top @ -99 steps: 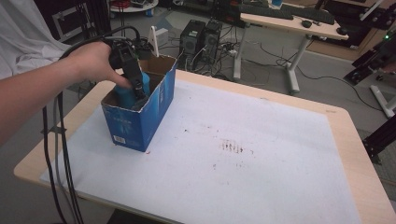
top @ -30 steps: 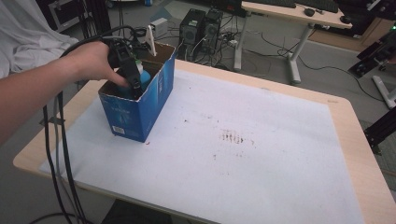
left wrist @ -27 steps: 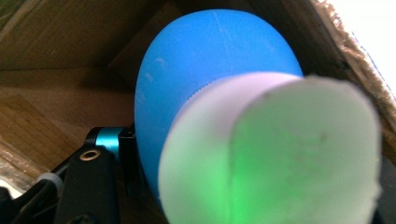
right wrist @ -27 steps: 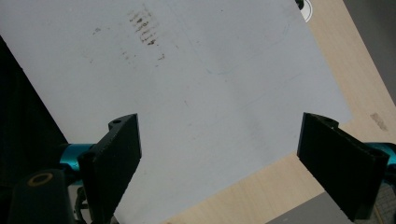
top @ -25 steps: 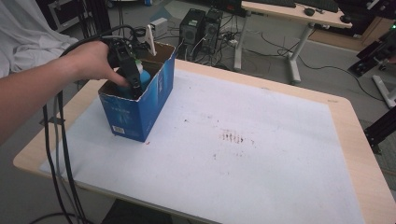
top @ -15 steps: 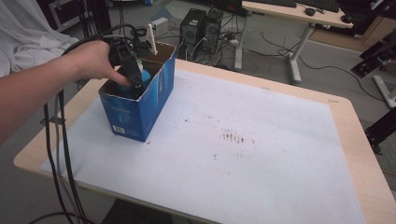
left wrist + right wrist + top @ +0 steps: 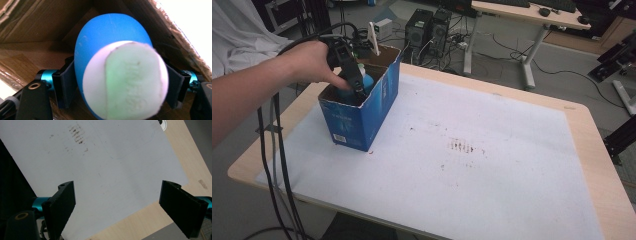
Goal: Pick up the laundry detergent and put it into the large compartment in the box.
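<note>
Left claw: lowered into the open-topped blue box, with the blue-and-white object between its two black jaws. The jaws have just been opening. In the left gripper view they flank the object's widest part, and whether the pads still bear on it cannot be determined from that view. In the high view, the person's left hand carries this claw over the near end of the box.

The object: an egg-shaped body, blue above and white at the end nearest the camera, with a pale green patch on the white face. It sits inside the box, against the brown cardboard interior. The smooth, rounded surface is likely slippery and prone to squirting out of a flat-pad grip. It appears light and probably rigid or slightly yielding; fragility cannot be judged. Recommended hold: across the widest girth, pads square to the sides, not on the tapering ends.

The box: stands upright on the white mat at the left of the bench. A light cardboard box may shift or tip if a claw catches the wall on withdrawal.

Right claw: jaws wide apart with nothing between them, held above the mat near the bench edge.
</note>
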Tool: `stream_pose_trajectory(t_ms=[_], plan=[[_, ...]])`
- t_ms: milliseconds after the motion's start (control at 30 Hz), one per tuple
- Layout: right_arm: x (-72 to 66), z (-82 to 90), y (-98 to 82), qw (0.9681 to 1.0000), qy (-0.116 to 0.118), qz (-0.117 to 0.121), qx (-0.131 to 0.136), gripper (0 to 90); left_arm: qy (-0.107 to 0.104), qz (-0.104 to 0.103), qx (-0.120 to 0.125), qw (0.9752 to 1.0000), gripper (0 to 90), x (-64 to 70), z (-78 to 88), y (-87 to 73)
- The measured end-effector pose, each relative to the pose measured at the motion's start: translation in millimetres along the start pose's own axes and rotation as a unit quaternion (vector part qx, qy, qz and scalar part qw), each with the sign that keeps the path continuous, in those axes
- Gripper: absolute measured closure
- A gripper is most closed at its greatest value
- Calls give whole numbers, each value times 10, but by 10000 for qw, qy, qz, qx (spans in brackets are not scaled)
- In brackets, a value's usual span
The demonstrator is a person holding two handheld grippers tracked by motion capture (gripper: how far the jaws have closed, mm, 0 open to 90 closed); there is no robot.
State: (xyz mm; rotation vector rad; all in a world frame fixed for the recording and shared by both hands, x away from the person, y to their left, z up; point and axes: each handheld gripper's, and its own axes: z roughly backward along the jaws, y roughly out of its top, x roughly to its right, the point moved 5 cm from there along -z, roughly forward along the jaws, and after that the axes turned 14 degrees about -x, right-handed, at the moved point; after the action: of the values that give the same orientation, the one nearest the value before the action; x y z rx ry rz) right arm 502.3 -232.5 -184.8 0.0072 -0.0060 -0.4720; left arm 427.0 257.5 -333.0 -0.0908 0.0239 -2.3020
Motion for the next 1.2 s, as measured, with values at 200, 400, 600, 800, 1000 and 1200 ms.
stream_pose_trajectory(t_ms=[200, 400, 600, 800, 1000, 1200], plan=[[-2, 4, -15, 10000, 4, -13, -5, 130, -3, -42, 41, 10000, 241, 8, 16, -5], [-3, 1, -23, 10000, 3, -12, -5, 130, 27, -90, 84, 9999, 227, 16, 49, -13], [-12, -1, -20, 10000, 8, 2, -10, 130, 64, -102, 114, 9999, 212, 18, 87, -28], [-17, 3, -24, 10000, 9, 19, 1, 130, 113, -97, 137, 9998, 211, 13, 140, -57], [-23, 10, -37, 10000, 5, 2, 15, 130, 216, -123, 269, 9993, 199, 33, 279, -79], [-32, 17, -54, 10000, 3, -4, 22, 130, 367, -275, 352, 9983, 199, 115, 500, -70]])
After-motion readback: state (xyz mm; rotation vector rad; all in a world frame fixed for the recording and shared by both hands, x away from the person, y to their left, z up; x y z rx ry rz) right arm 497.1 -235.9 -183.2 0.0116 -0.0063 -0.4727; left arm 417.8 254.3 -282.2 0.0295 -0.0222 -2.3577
